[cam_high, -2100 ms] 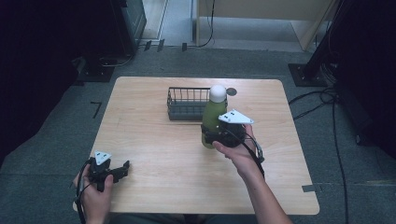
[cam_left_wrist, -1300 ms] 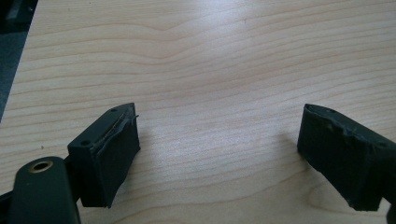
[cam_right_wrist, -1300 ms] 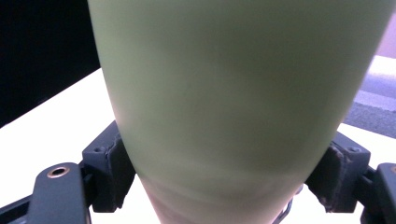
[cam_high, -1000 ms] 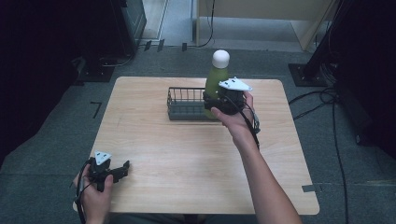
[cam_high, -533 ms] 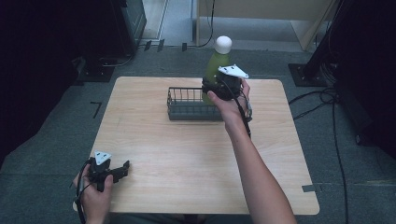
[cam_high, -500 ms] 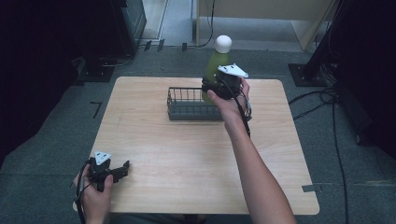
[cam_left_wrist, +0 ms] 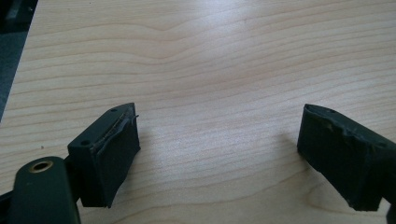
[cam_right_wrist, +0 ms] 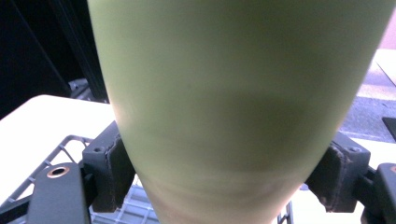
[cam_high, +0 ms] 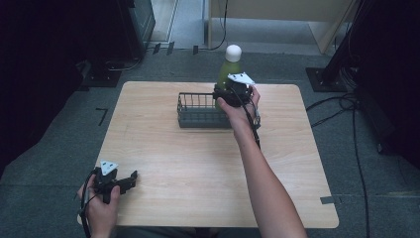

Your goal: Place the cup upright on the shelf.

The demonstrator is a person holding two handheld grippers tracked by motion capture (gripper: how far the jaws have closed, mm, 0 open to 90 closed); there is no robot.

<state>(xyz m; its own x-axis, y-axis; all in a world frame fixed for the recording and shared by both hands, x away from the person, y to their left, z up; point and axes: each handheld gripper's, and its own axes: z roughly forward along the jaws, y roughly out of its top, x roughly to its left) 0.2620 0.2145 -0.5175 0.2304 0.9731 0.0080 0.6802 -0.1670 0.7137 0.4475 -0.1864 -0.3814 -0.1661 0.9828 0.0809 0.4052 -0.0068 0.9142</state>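
Reaching far across the table (cam_high: 208, 173), the person's right arm stretches almost straight from the near edge toward the far side, forearm running up the middle right of the high view and wrist bent slightly inward. At its end the right gripper (cam_high: 229, 94) clamps its two black jaws on the lower body of a green bottle (cam_high: 229, 72), which stands upright with its white cap (cam_high: 233, 52) on top. In the right gripper view the green bottle (cam_right_wrist: 238, 107) swells between the pads (cam_right_wrist: 109, 172), which press against it on both sides. The bottle hangs over the right end of a dark wire basket (cam_high: 198, 111) that sits on the far half of the table; whether its base touches the basket floor or hovers above it cannot be told. The grey three-cornered plate (cam_high: 241, 78) on the gripper faces upward, and the cable (cam_high: 255, 126) trails back along the forearm. The left hand (cam_high: 101, 208) rests at the near left corner of the table, fist wrapped round the left gripper (cam_high: 124, 179), which points level to the right along the tabletop. In the left gripper view its jaws stand wide apart with bare wood between the pads (cam_left_wrist: 112, 154), gripping nothing.
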